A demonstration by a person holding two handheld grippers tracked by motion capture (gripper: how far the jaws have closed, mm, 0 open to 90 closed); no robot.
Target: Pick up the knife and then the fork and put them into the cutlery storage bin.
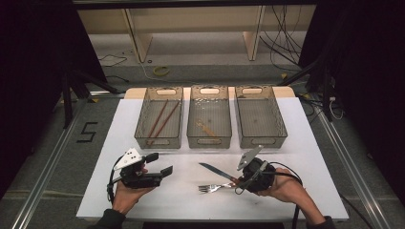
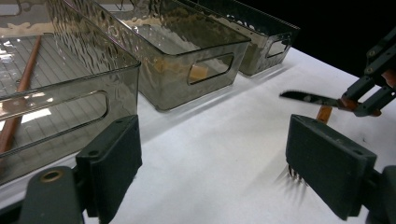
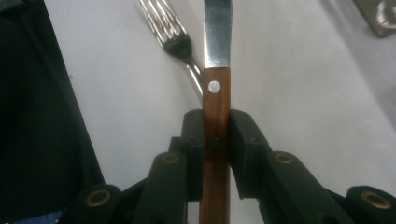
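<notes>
The right claw (image 3: 216, 135) is clamped on the wooden handle of the knife (image 1: 215, 171), holding it just above the desk (image 1: 325, 191) near its front edge, with the fork (image 1: 212, 188) lying below it. This looks like the lift after the pick-up; the next move probably calls for carrying the knife to one of the three bins (image 1: 261, 136) along the desk's far edge. The left claw (image 1: 160, 165) waits open and empty toward the front left.

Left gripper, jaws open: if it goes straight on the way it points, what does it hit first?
Likely bare white table, then the middle bin ahead. The left gripper is open with nothing between its jaws. The knife in the right gripper sits off to the side; depth is unclear.
</notes>
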